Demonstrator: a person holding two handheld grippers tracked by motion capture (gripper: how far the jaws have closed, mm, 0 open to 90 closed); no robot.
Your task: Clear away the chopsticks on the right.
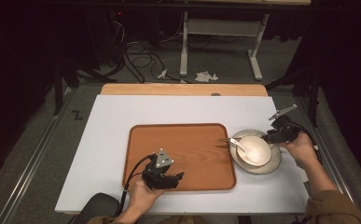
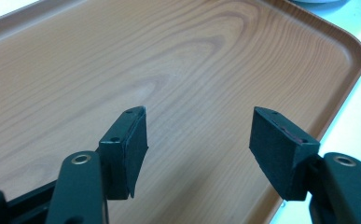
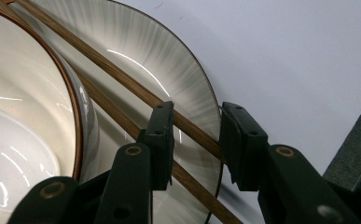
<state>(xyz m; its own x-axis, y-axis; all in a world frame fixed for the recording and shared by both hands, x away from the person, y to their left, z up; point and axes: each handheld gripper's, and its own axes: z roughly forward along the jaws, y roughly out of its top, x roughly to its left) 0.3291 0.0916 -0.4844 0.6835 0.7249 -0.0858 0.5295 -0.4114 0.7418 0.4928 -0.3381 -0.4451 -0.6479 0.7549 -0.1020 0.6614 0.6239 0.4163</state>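
Observation:
A wooden tray (image 1: 183, 135) lies mid-table. My left gripper (image 1: 176, 179) hovers over its near part, open, and nothing sits between its pads in the left gripper view, just bare tray wood (image 2: 169, 56) under the left gripper (image 2: 199, 126). Right of the tray is a grey plate (image 1: 275, 161) bearing a cream bowl (image 1: 257, 149) with a white spoon (image 1: 238, 143) in it. Two brown chopsticks (image 3: 122, 79) lie across the plate (image 3: 169, 60) beside the bowl (image 3: 19, 93). My right gripper (image 3: 197, 119) is at the plate's far right rim (image 1: 267, 136), narrowly open, straddling one chopstick.
A white board (image 1: 113, 140) covers the table, with a wooden strip (image 1: 183, 89) at its far edge. Grey floor lies left and right of the table. Beyond it are cables (image 1: 141, 60), a white desk frame (image 1: 220, 32) and crumpled paper (image 1: 205, 76).

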